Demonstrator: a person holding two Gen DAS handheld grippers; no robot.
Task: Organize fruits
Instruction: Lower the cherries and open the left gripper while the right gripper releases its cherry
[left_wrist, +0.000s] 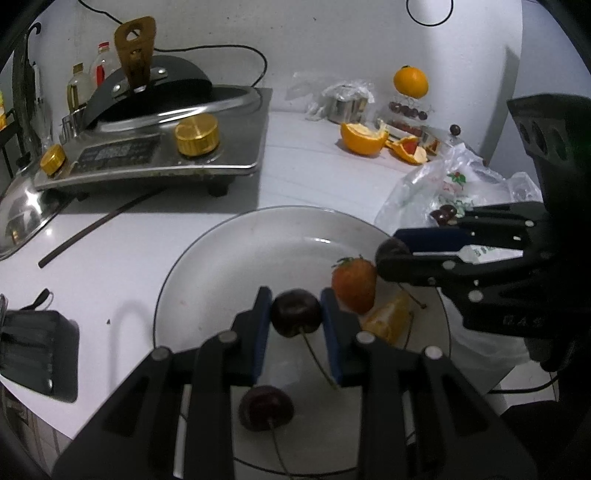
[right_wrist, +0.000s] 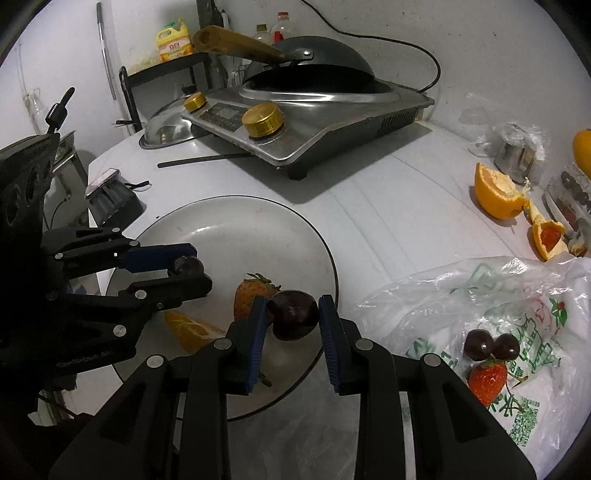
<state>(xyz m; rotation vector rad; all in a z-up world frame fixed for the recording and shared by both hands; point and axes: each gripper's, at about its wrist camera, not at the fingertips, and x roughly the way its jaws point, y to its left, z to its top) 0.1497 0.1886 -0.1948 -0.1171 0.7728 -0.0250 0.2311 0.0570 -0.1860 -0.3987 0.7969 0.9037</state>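
Left wrist view: the left gripper (left_wrist: 295, 314), at lower centre of the frame, has its blue pads closed onto a dark cherry (left_wrist: 295, 312), whose stem trails downward between the fingers. The cherry is held over the white plate (left_wrist: 207, 266), which fills the middle of the frame. A second cherry (left_wrist: 266, 408) lies on the plate at the bottom of the frame, partly behind the gripper body. A strawberry (left_wrist: 354, 284) stands just right of the held cherry, touching an orange segment (left_wrist: 388, 319) below it. At right of the frame, the right gripper (left_wrist: 393, 253) enters from the side, clamped on another dark cherry.

Right wrist view: the right gripper (right_wrist: 293, 319), at lower centre, grips its own cherry (right_wrist: 293, 319) over the near rim of the plate (right_wrist: 229, 221); whether both pads actually touch the fruit is hard to judge, since a thin gap seems to show on the right. The strawberry (right_wrist: 245, 297) sits just behind it, the orange segment (right_wrist: 190, 328) to its left. The left gripper (right_wrist: 190, 267) appears at left of the frame, holding its cherry (right_wrist: 188, 265).

At lower right, a plastic bag (right_wrist: 443, 295) carries two cherries (right_wrist: 491, 345) and a second strawberry (right_wrist: 487, 380). An induction cooker (right_wrist: 314, 125) with an upturned wok (right_wrist: 314, 62) occupies the upper centre; orange peel (right_wrist: 495, 194) lies at the right edge.
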